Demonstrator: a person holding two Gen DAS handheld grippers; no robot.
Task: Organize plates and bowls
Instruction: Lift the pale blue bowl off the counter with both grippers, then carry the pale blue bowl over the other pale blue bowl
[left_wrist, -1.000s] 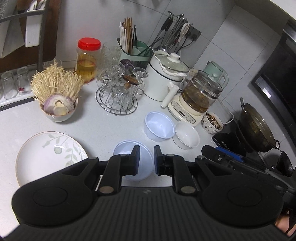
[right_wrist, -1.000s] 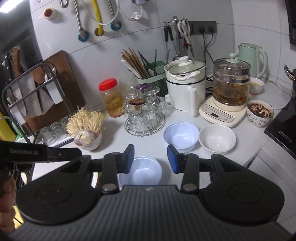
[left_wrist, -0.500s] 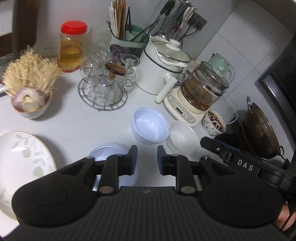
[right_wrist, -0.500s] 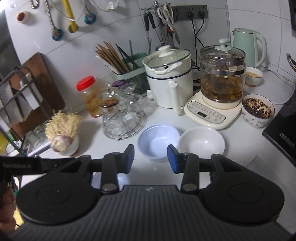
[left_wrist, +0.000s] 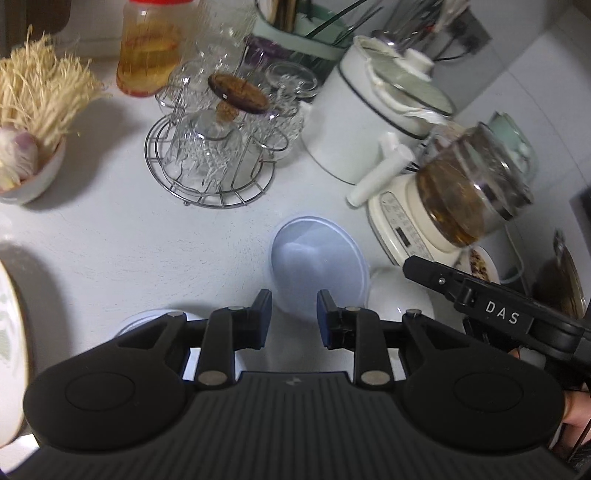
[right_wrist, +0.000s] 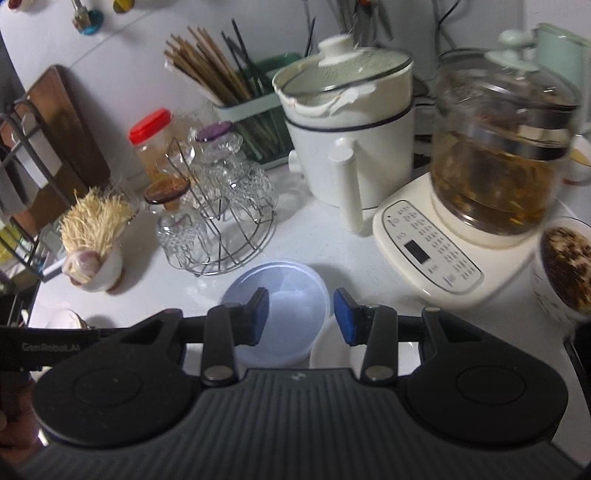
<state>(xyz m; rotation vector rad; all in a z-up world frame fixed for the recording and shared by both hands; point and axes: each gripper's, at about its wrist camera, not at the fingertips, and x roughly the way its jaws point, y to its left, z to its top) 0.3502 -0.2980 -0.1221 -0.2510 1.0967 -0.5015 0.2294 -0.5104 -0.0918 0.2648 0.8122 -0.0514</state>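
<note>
A pale blue bowl (left_wrist: 317, 266) (right_wrist: 288, 295) stands on the white counter, with a white bowl (left_wrist: 399, 295) (right_wrist: 332, 350) touching its right side. My left gripper (left_wrist: 293, 306) hovers over the blue bowl's near rim; its jaws are opening and nothing is between them. A second pale blue bowl (left_wrist: 147, 321) peeks out behind its left finger. A leaf-patterned plate (left_wrist: 11, 332) lies at the far left edge. My right gripper (right_wrist: 301, 306) is open above the two bowls' meeting rims, gripping nothing. The white bowl is mostly hidden under it.
Behind the bowls stand a wire rack of glasses (left_wrist: 214, 155), a white pot (right_wrist: 351, 122) and a glass tea kettle on its base (right_wrist: 495, 155). A mushroom bowl (left_wrist: 29, 122) sits left, a bowl of grains (right_wrist: 565, 266) right. A red-lidded jar (right_wrist: 151, 144) is at the back.
Both grippers have moved forward, down and rightward, so the blue and white bowls now sit close under them. The left jaws have widened. The plate has slid to the left edge.
</note>
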